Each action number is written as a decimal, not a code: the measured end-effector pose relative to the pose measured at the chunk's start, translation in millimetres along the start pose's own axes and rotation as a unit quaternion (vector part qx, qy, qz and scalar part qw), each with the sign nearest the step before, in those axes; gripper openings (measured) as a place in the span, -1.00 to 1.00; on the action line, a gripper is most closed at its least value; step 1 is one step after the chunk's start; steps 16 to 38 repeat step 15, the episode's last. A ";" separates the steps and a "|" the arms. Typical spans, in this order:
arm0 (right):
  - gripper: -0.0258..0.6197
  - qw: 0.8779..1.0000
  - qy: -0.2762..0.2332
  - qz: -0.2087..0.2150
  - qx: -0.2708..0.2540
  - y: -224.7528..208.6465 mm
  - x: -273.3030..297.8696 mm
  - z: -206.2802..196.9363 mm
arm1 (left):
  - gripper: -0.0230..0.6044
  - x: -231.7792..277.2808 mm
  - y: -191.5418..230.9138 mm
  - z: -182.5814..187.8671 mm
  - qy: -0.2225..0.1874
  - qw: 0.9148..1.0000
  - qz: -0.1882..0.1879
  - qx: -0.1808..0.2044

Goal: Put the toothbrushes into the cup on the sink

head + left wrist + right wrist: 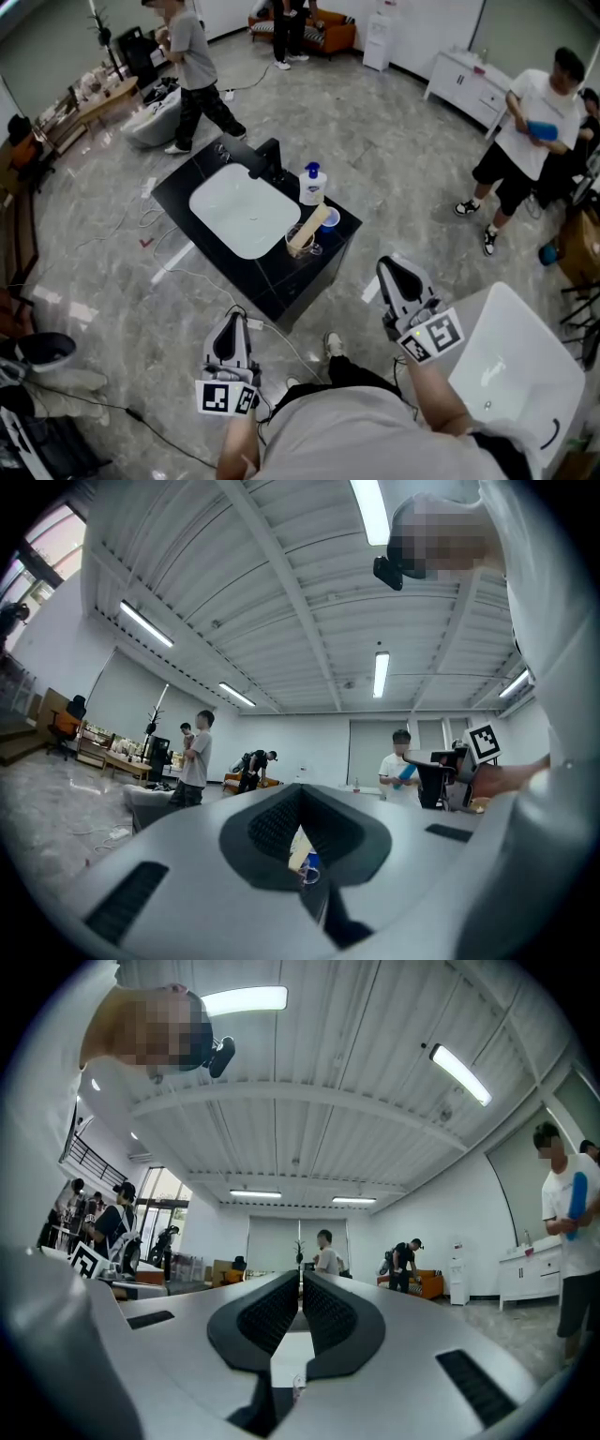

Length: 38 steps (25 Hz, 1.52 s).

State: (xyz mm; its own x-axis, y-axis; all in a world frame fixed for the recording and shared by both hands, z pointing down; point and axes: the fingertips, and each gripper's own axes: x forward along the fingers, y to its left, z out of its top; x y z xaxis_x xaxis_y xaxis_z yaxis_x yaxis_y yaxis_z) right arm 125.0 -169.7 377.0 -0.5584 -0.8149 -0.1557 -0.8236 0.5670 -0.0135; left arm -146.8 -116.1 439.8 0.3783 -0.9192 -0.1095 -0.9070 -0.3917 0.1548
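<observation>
Left claw (pixel 232 325) and right claw (pixel 397 277) were both shut and empty, well back from the cup (pixel 302 246), so I figured the move was just not bumping the bench (pixel 281 274).

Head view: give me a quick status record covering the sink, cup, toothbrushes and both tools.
sink: white, set in a black counter, ahead of both tools
cup: on the counter right of the sink, near the soap bottle
toothbrushes: pale, leaning in the cup; count unclear
left tool: shut, empty, near the body, apart from the counter
right tool: shut, empty, also apart from the counter
</observation>
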 end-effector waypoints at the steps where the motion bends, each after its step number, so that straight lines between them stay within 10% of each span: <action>1: -0.79 1.000 0.000 0.001 0.000 -0.5 0.5 -0.5 | -0.93 0.2 0.1 -0.2 0.001 1.000 0.001 0.000; 38: -0.79 1.000 0.006 0.012 0.000 -4.1 17.2 -4.7 | -0.93 10.1 8.8 -3.2 0.011 1.000 0.009 -0.002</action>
